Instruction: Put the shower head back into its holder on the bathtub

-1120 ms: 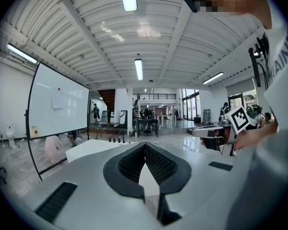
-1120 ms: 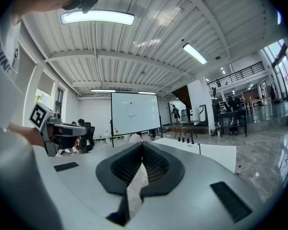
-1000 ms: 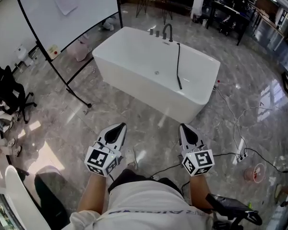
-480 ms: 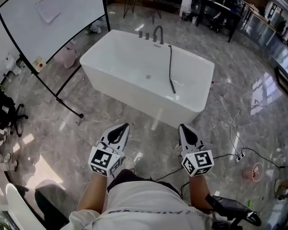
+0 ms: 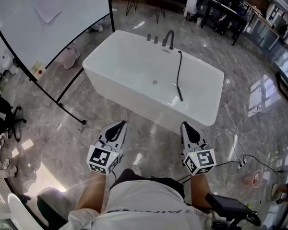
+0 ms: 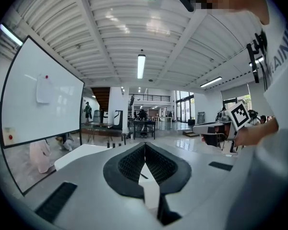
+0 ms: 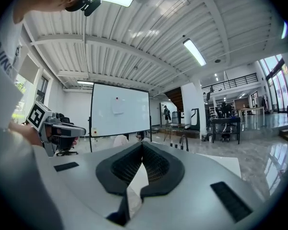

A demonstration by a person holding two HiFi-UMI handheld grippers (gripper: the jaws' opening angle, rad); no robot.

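Head view: a slim black shower head (image 5: 180,94) on a black hose is seen lying inside the white rectangular bathtub (image 5: 134,103). It is laid along the tub's right part, and the hose is led up to the rim beside the curved black faucet (image 5: 169,37). The shower head is placed well apart from both tongs, ahead of them across the grey marble floor (image 5: 149,143). It is nearer to the right gripper (image 5: 185,125) than to the left gripper (image 5: 120,124). In both gripper views the jaws are pressed together at the tips, and nothing is held. The holder cannot be made out. In both gripper views the shower head is hidden behind the gripper bodies.
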